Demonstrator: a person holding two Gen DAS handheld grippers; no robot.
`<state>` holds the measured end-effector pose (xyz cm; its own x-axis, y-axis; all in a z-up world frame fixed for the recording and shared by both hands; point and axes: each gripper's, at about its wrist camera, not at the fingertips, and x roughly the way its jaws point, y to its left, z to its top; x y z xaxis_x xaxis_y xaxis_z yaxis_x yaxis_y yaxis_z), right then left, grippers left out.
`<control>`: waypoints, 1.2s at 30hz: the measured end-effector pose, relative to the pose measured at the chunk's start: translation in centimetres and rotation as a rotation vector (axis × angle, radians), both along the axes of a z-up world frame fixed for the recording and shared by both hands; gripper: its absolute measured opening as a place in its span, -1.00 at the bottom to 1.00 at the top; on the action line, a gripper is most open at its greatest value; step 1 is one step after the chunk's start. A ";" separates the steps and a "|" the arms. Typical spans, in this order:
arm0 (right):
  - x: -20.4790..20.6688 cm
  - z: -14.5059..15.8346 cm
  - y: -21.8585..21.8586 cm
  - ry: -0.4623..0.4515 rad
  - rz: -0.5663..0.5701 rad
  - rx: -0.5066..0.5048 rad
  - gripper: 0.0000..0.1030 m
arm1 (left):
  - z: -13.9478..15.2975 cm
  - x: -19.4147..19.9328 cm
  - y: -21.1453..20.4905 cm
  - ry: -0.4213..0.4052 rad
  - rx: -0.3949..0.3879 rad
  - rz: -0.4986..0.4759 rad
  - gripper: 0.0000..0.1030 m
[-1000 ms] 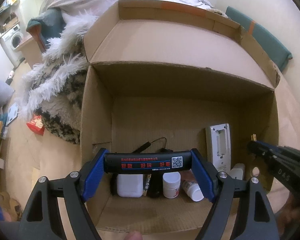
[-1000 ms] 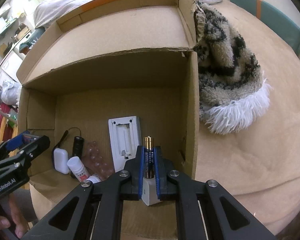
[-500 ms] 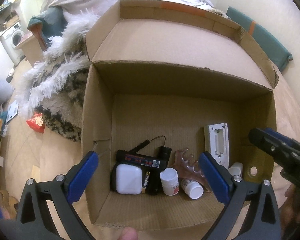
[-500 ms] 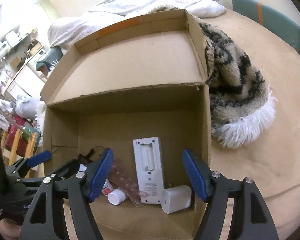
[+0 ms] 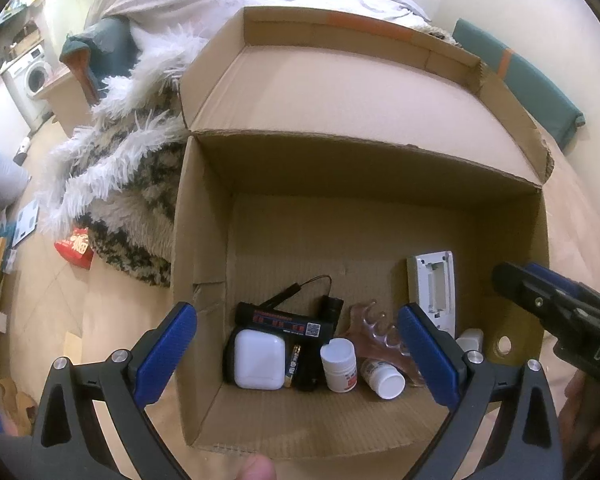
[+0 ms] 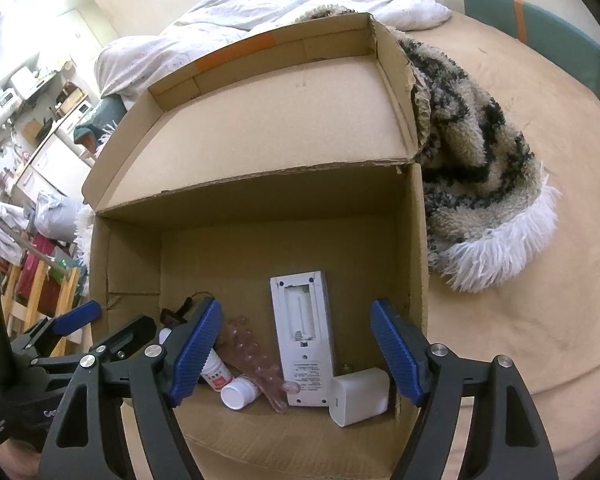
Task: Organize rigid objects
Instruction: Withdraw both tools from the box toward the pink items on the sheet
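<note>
An open cardboard box (image 5: 204, 240) holds a black tube with red print (image 5: 284, 322), a white case (image 5: 259, 364), a battery (image 5: 296, 362), two white bottles (image 5: 339, 364), a pink ridged piece (image 5: 380, 332) and a white remote back (image 5: 432, 292). My left gripper (image 5: 296, 312) hangs open over the box's near left side, with nothing between its fingers. My right gripper (image 6: 296, 308) is above the near right corner. Its jaws are opening and touch nothing. Below it lie the remote back (image 6: 304, 340) and a white adapter (image 6: 360, 396).
The box stands on a tan bed cover (image 6: 520, 320), its rear flap (image 5: 340, 88) folded back. A shaggy black-and-white blanket (image 6: 480, 184) lies against the box's side. A teal cushion (image 5: 520, 80) sits at the back. A thumb (image 5: 256, 468) shows at the bottom edge.
The left gripper opened and let go of the black tube, which now lies in the box. The right gripper opened too. The battery and white adapter left its jaws, and the adapter rests in the corner.
</note>
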<state>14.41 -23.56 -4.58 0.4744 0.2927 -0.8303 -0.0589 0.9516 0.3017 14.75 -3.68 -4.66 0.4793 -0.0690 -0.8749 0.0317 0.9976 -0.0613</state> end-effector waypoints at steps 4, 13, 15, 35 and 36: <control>-0.2 0.4 0.0 -0.015 -0.003 0.007 0.58 | 0.7 -0.4 -0.1 -0.017 0.001 -0.006 0.95; -1.2 1.2 -0.4 -0.030 -0.015 0.028 0.58 | 2.5 -2.9 0.9 -0.044 0.003 0.019 0.95; -1.6 1.2 -0.5 -0.027 -0.013 0.028 0.58 | 3.0 -3.6 1.5 -0.053 0.001 0.051 0.95; -9.4 -1.1 -4.4 0.142 -0.066 0.153 0.58 | -0.2 -9.7 3.1 0.094 0.038 0.138 0.95; -9.8 -1.4 -4.9 0.162 -0.082 0.156 0.58 | -0.6 -9.9 2.7 0.116 0.024 0.130 0.95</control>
